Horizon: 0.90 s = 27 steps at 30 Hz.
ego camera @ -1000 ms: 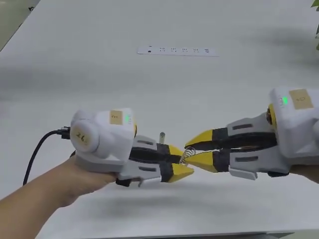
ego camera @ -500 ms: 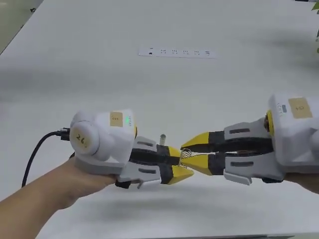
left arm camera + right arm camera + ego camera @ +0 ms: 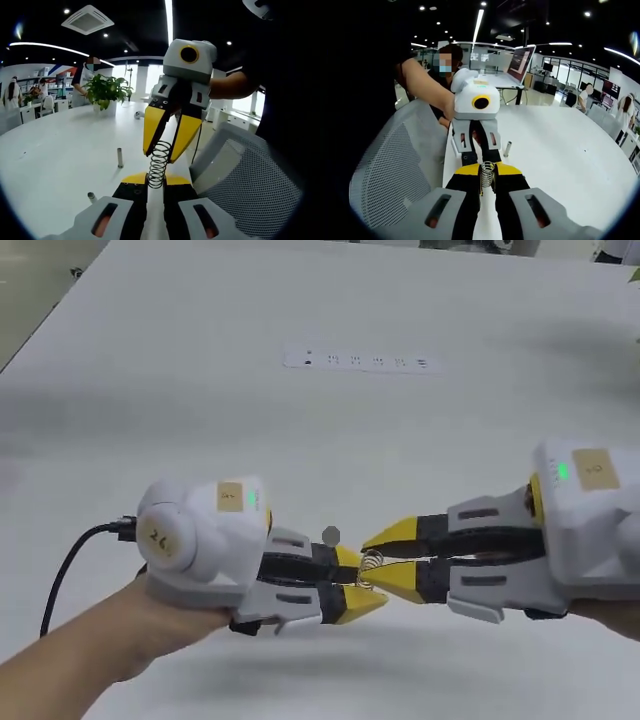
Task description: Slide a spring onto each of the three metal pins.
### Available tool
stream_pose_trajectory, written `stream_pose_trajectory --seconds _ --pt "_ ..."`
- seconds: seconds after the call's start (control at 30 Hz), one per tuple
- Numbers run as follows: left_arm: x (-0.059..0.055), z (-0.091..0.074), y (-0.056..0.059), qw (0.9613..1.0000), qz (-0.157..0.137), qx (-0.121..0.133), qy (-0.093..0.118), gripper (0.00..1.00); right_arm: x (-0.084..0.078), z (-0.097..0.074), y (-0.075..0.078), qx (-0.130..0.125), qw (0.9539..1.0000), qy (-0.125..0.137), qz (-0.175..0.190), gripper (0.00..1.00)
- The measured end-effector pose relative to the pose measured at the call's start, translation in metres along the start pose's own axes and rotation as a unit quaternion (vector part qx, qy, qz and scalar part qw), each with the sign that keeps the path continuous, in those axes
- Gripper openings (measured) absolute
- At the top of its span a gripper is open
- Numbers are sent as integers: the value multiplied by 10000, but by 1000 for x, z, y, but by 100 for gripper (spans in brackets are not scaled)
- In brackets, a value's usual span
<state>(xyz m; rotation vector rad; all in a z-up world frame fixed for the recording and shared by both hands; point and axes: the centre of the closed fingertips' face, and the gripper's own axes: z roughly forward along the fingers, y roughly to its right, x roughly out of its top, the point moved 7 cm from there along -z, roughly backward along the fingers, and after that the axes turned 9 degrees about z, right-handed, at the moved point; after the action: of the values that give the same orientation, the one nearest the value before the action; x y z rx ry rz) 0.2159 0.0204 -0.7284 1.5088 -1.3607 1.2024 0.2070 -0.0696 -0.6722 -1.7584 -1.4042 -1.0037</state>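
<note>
Where the two grippers meet tip to tip above the near edge of the white tabletop, the spring bridges them. In the head view the left gripper comes in from 9 o'clock and the right gripper from 3 o'clock, their yellow tips almost touching. The spring lies level between them.

The left gripper's jaws are drawn close together, with a narrow slit between them. The near end of the spring sits in that slit between the yellow tips of the left gripper. Whether they clamp the coil itself or something inside it, I cannot tell. The right gripper reaches in from 12 o'clock in this view, and its tips pinch the far end of the spring from both sides.

In the right gripper view, the right gripper has its jaws set just as wide as the spring, which they grip at the tips. The left gripper faces it from 12 o'clock.

One pin stands upright on the tabletop just beyond the tips, at 11 o'clock from the spring. In the left gripper view this pin is at 9 o'clock of the spring, and a second pin stands at 8 o'clock, nearer the camera.

A power strip lies well away at 12 o'clock. A black cable trails from the left gripper's body toward 8 o'clock. A mesh chair stands beside the tabletop, and a plant stands at its far end.
</note>
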Motion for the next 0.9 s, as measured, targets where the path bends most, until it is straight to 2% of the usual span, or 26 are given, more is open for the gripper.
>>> stream_pose_trajectory --seconds 0.47,0.9 --pt "-5 -5 -2 9998 -60 149 -124 17 1 1 5 -61 9999 -93 -121 7" --pt "-9 -20 -7 9989 -26 410 -243 32 -1 -3 8 -179 9997 -125 -139 7"
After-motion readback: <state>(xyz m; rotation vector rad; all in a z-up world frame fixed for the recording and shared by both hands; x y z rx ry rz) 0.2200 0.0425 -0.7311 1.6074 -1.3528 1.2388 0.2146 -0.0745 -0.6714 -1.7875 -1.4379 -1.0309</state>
